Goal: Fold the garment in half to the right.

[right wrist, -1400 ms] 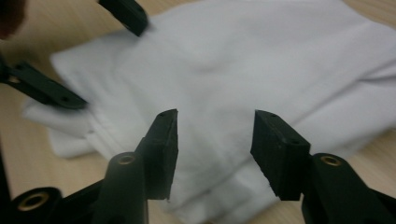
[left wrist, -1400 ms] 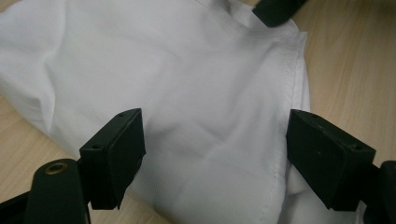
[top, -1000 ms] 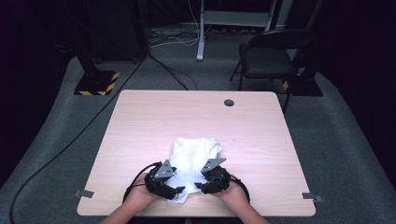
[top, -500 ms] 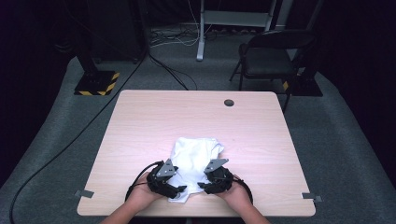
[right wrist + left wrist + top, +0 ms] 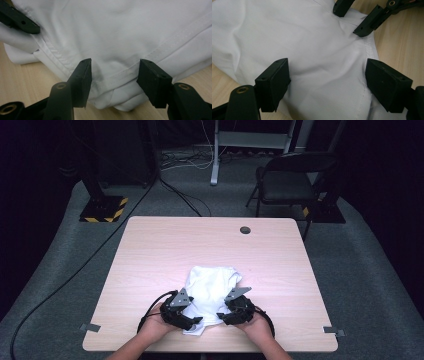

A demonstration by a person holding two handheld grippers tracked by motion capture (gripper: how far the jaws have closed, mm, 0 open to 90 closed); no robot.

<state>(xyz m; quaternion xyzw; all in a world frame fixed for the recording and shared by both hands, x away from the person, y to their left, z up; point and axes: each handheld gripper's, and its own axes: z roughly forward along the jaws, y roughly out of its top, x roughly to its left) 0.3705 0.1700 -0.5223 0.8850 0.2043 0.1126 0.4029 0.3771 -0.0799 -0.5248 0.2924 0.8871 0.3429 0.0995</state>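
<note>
Beneath both of my grippers lies the rectangular light wooden table (image 5: 150, 250), with the crumpled white woven cotton garment (image 5: 212, 282) bunched on its near half, between and just ahead of my two hands.

Garment orientation: the long axis appears to run away from me, from the near edge by my grippers toward the table's far side. A narrow tail of cloth reaches nearest me, between the grippers. I cannot tell which end is the collar or hem.

Left black two-jaw gripper (image 5: 325, 81): jaws stand wide apart, straddling a smooth span of cloth, with a stitched seam just inside the jaw at the view's right. Nothing is pinched. I judge this stance is set to take a broad bite of fabric.

Right black two-jaw gripper (image 5: 113, 78): jaws parted at a moderate gap, bracketing the folded, hemmed edge (image 5: 140, 67) of the garment where several layers stack. No grip is made yet. I judge both grippers flank the near edge so the cloth can be lifted or spread evenly.
</note>
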